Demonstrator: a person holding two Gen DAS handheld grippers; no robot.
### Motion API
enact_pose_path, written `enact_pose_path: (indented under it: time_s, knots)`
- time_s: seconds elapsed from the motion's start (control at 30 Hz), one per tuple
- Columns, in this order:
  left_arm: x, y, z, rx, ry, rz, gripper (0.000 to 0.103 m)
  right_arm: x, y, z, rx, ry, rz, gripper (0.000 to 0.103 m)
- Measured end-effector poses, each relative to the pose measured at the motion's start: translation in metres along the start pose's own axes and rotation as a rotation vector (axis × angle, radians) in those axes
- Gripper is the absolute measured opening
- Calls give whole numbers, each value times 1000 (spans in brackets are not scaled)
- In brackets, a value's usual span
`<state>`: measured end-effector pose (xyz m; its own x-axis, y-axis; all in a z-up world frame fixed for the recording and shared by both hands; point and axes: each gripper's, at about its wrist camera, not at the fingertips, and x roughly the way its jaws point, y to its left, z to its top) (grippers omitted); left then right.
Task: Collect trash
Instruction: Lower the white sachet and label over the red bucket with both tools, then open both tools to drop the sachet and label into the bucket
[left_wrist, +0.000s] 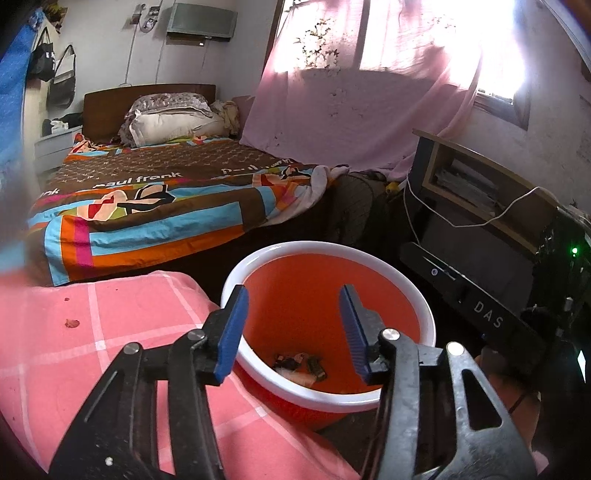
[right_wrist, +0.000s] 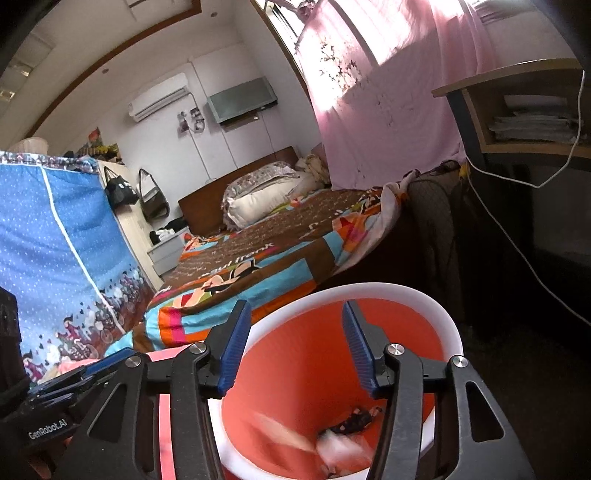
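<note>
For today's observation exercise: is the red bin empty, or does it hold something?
Not empty. The bin holds a few dark scraps and pale pieces at its bottom; most of it is unfilled.

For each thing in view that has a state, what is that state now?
Left gripper: jaws open, holding nothing.
Right gripper: jaws open, holding nothing, over the bin.
Trash bin: upright, no lid, some trash at the bottom.
Curtain: drawn across the window.
Green light: on.

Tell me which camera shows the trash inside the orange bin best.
Left wrist: the trash lies sharp on the orange bin's floor, between the open left tool's fingers. Right wrist shows it closer, but motion-blurred and partly hidden.
</note>
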<state>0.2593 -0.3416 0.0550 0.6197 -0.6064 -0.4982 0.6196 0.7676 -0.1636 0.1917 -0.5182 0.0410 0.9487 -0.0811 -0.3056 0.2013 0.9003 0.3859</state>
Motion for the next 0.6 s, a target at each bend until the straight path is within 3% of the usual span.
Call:
enact_pose_path:
  time_s: [0.13,0.23,0.37,0.47,0.57,0.6]
  knots:
    - [-2,6,-2,-16,-8,16,61,1,-1,0,4,7,-6,53]
    - [-7,12,-3,-38,-23,48,67,-1,-1,1,7,-5,-5,72]
    - [-21,24,-5,-82,-71,106,86,-4,5,1,-5,-27,-1,79]
    - [-39,41,-10,-124,-119,170,94,-4,14,0,-25,-40,7,86]
    - [-56,59,-17,-156,-149,238,103,-4,27,-3,-51,-49,12,103]
    - [-64,66,-20,-165,-164,269,103,-4,33,-4,-64,-55,21,103]
